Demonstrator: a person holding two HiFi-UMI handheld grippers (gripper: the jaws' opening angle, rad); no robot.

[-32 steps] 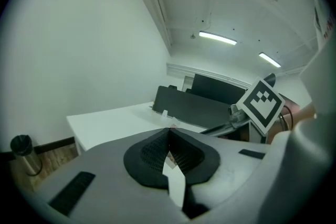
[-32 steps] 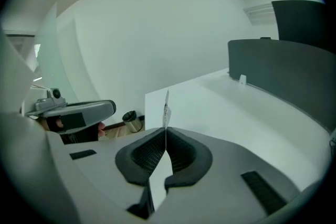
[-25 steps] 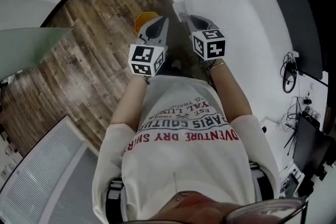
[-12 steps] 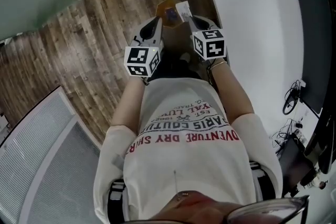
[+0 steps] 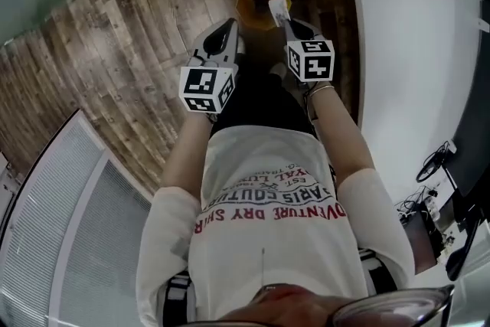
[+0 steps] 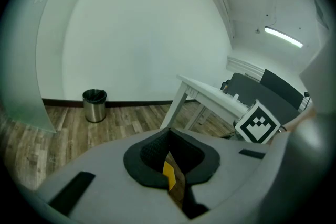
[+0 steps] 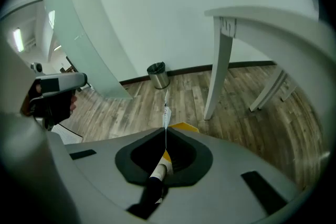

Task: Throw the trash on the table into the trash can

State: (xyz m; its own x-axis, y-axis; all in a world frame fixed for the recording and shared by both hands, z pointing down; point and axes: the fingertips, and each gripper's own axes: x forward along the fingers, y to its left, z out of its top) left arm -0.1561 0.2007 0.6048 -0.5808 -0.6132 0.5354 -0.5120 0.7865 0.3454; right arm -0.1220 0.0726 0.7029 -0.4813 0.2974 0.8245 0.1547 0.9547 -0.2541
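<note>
The table (image 5: 413,42) is smooth and white-painted, the floor (image 5: 130,34) beside it is matt, grained wood plank, and the small bin (image 6: 94,106) beyond the table is shiny brushed metal. The left gripper (image 5: 230,31) and right gripper (image 5: 291,25) have matt grey plastic shells with black textured pads (image 6: 152,152). The scrap (image 5: 279,11) pinched in the right one looks like thin white paper, and the trash can (image 5: 245,8) near the table looks like orange plastic.

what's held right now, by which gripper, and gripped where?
The right gripper pinches a thin white wrapper near one end; the rest sticks out past the jaw tips. The left gripper has its jaws together and holds nothing.
</note>
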